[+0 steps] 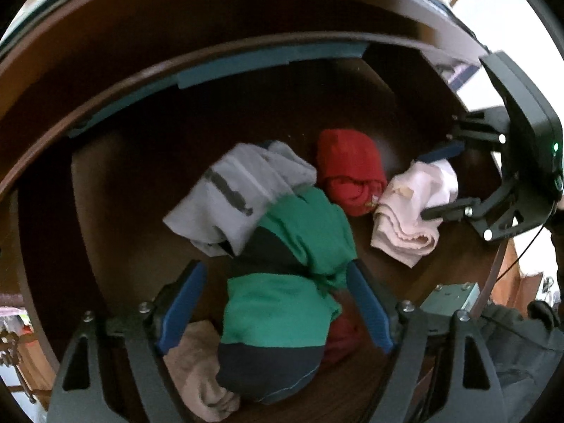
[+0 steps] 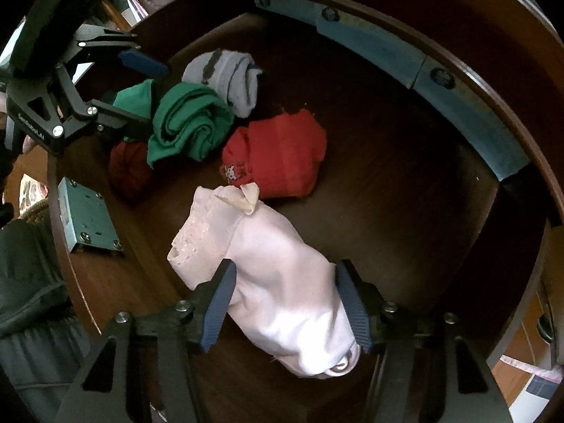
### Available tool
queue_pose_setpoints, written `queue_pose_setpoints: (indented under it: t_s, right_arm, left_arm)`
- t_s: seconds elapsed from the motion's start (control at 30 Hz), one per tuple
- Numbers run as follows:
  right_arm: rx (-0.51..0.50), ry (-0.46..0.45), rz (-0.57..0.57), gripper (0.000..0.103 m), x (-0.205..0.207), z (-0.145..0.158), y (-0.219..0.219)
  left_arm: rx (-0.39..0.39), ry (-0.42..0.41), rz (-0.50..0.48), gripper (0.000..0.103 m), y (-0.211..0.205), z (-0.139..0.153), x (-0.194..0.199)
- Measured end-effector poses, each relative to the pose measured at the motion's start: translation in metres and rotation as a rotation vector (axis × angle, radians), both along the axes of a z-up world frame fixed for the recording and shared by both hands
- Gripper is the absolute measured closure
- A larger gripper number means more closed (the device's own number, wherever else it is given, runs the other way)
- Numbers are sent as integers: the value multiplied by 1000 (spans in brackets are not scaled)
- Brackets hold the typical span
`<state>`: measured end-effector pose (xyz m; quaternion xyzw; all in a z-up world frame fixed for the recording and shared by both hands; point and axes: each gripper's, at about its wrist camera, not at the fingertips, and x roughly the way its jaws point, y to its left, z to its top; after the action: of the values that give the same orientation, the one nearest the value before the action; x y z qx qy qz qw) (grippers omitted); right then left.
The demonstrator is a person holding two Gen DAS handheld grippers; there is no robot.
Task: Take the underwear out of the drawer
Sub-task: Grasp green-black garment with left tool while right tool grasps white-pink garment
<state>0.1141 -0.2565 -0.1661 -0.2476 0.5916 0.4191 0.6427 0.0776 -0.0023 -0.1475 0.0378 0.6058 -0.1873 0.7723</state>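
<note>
Pale pink underwear (image 2: 282, 282) sits nearest the right wrist lens, pressed from both sides by the blue pads (image 2: 220, 303) of the right gripper (image 2: 285, 303); the jaws are clamped on it at a medium width. From the left wrist view the same right gripper (image 1: 437, 181) is seen at the drawer's right side, one pad above and one below the pink bundle (image 1: 412, 211).

Left gripper (image 1: 275, 303): jaws wide apart, straddling the green and navy underwear (image 1: 282, 303). The right-hand pad (image 1: 370, 310) lies just beside the cloth or touches it; which, cannot be told. The left-hand pad stands clear of it. No grip is evident.

Surface: dark brown wooden drawer (image 1: 116, 211) with a curved rim and teal fittings (image 2: 373, 46) bolted along its far wall. A teal metal plate (image 2: 86, 222) is fixed on the near wall.

Other contents: a grey bundle with a dark stripe (image 1: 236, 190) at the drawer's middle, overlapping the green piece; a red bundle (image 1: 349, 172) between the grey and the pink, just beside the pink; a tan cloth (image 1: 197, 363) and a darker red piece (image 1: 342, 335) partly hidden under the green and navy one, near the front edge.

Room beyond the rim is blurred.
</note>
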Motion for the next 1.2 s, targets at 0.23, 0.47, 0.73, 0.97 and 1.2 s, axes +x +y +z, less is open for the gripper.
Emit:
queue_pose_setpoints:
  t_s: [0.23,0.47,0.73,0.97,1.2]
  right_arm:
    - [-12,5,1,54,-5,-6,8]
    - [-3,75,4,54,12,-18,12]
    - [-10,77,14,54,24,-14,-5]
    - [-37,64,35,53,27,-13,-3]
    - [-23,44,36,69,29,-13,0]
  left_arm:
    - [-26,58,-6,42,-1,-11,2]
    - [-27,109,12,40,1,-17,6]
    - [-52,157,33,40,2,-23,11]
    - [-44,139,34,49,7,-20,7]
    - [31,56,-7,70,0,-15,-1]
